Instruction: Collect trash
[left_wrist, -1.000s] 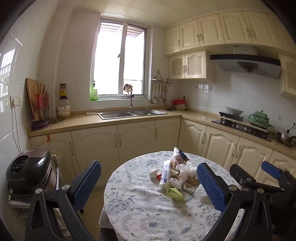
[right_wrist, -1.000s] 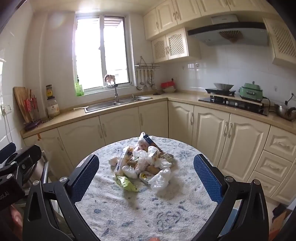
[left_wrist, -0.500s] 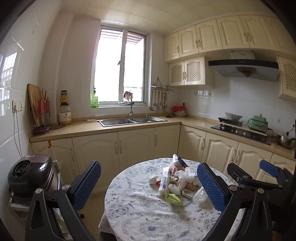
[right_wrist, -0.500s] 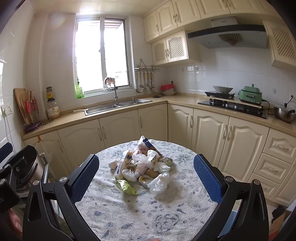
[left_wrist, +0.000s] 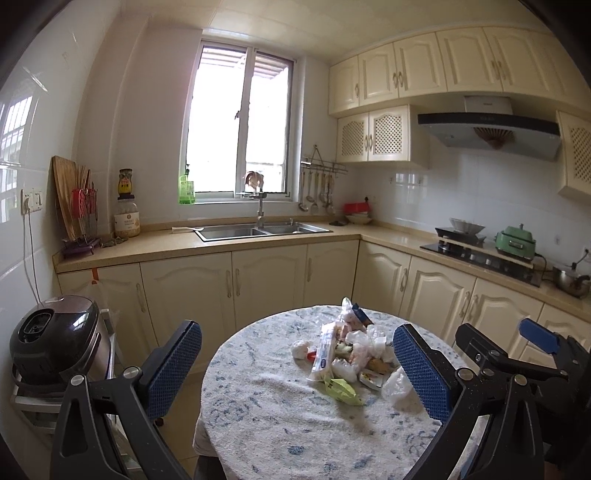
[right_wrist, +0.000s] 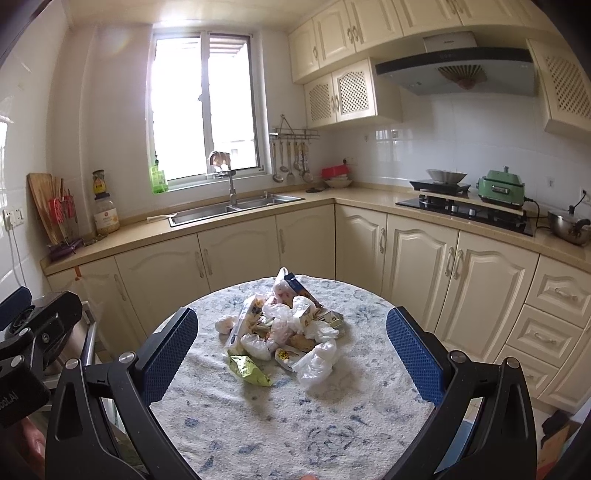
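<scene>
Trash pile sits mid-table, bare cloth ringing it out to the round table edge. Left gripper and right gripper hover wide open — both empty, above the near rim.

This is a home kitchen. Cream cabinets run in an L under a beige worktop, with a double steel sink and tap below the window at upper centre. At right, a range hood hangs over a gas hob. Ladles hang from a wall rail; a rice cooker sits at lower left.
</scene>
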